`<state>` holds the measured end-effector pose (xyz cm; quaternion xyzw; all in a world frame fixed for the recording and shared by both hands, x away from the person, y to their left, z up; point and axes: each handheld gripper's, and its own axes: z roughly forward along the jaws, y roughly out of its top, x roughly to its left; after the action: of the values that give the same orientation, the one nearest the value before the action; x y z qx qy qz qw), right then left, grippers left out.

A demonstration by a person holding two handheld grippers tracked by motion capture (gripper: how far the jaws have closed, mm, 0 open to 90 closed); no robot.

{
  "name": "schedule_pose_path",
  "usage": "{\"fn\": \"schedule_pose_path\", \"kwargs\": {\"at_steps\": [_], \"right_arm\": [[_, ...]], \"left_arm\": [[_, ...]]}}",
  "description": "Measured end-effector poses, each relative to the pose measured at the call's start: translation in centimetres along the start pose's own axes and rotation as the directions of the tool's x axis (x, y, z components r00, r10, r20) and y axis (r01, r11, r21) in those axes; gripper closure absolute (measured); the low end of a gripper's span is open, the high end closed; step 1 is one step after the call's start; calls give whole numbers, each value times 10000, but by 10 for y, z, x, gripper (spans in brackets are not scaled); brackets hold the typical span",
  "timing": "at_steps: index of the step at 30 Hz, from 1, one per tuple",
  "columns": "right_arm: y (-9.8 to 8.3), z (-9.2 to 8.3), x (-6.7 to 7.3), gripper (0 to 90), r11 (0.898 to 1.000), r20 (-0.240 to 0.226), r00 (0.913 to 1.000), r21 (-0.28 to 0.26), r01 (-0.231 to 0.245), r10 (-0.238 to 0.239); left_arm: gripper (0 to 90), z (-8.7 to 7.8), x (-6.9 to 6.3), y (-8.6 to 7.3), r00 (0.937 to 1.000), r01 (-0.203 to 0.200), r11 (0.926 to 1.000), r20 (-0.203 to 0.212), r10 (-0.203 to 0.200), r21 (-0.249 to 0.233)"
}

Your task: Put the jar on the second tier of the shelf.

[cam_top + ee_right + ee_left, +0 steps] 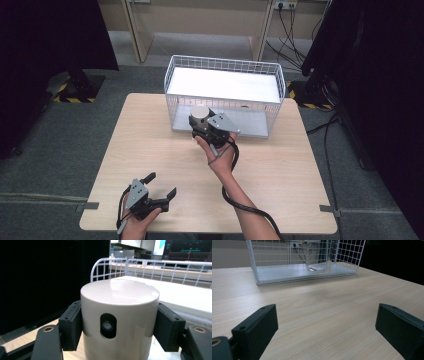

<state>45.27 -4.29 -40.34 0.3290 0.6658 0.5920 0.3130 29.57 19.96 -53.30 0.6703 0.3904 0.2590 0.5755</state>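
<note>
Right gripper (202, 125) clamped on both sides of upright cylinder (119, 315), raised just before the basket (225, 64) rim, apparently for lifting over; left gripper (162, 186) wide apart, empty, low over table (280, 180), likely parked clear.

Cream cylinder (119, 315); white wire basket (225, 95); black claw (120, 327).
</note>
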Motion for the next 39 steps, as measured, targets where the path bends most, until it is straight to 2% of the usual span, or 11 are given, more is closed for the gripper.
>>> {"fn": "schedule_pose_path", "kwargs": {"at_steps": [14,39], "right_arm": [[27,-10,-16,329,9991,290,9995,-401,-96,108],[71,-14,-34,329,9951,686,9974,-984,-140,208]], "left_arm": [[39,0,0,0,10000,40,10000,-14,-40,-7],[39,0,0,0,10000,58,10000,-3,-58,-20]]}}
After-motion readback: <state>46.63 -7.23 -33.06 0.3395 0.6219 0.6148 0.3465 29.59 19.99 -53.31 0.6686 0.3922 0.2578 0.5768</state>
